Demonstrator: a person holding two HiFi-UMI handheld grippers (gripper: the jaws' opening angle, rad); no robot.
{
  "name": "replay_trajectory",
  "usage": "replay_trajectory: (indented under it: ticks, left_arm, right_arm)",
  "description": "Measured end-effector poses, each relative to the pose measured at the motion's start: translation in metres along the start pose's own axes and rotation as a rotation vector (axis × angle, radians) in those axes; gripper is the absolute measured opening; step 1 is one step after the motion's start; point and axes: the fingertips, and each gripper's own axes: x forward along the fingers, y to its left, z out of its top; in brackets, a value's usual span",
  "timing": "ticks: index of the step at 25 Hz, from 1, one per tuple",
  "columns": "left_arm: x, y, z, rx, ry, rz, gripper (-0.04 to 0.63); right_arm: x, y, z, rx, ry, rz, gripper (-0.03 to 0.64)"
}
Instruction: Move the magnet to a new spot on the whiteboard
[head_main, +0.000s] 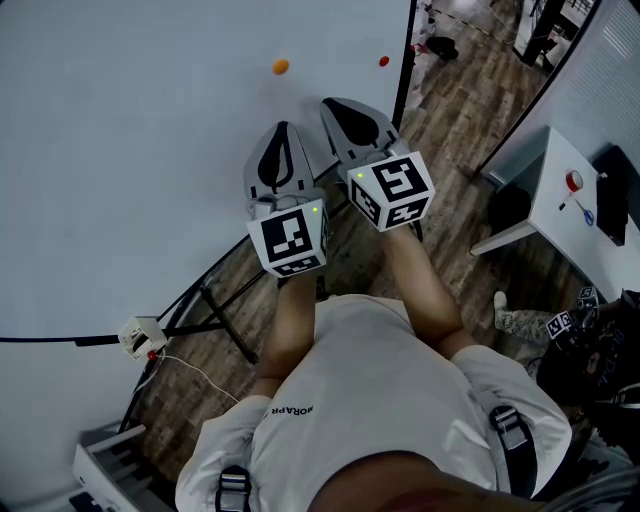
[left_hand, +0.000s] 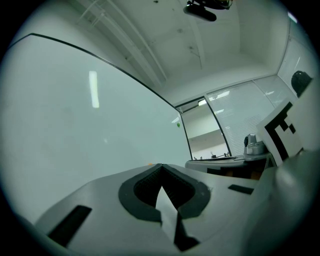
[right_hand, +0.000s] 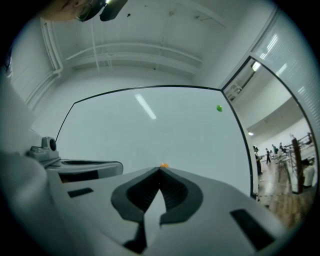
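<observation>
Both jaw pairs sit closed and empty — left gripper (left_hand: 160, 172), right gripper (right_hand: 160, 175) — short of the glossy white whiteboard (head_main: 120, 150). On it, the small round orange magnet (head_main: 280, 66) looks light, rigid, slick — pinch its rim.

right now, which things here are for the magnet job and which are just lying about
For the job: whiteboard, orange magnet (likely the one to move), left gripper, right gripper, both shut and empty.
Just lying about: red magnet, green magnet, white desk, white box with a cable.
</observation>
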Motion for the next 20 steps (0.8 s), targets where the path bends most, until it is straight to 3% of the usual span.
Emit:
replay_trajectory:
  ticks: [20]
  left_arm:
    - [0.0, -0.009, 0.002, 0.012, -0.005, -0.003, 0.003]
  right_arm:
    - [-0.015, 0.003, -0.004, -0.009, 0.009, -0.011, 0.014]
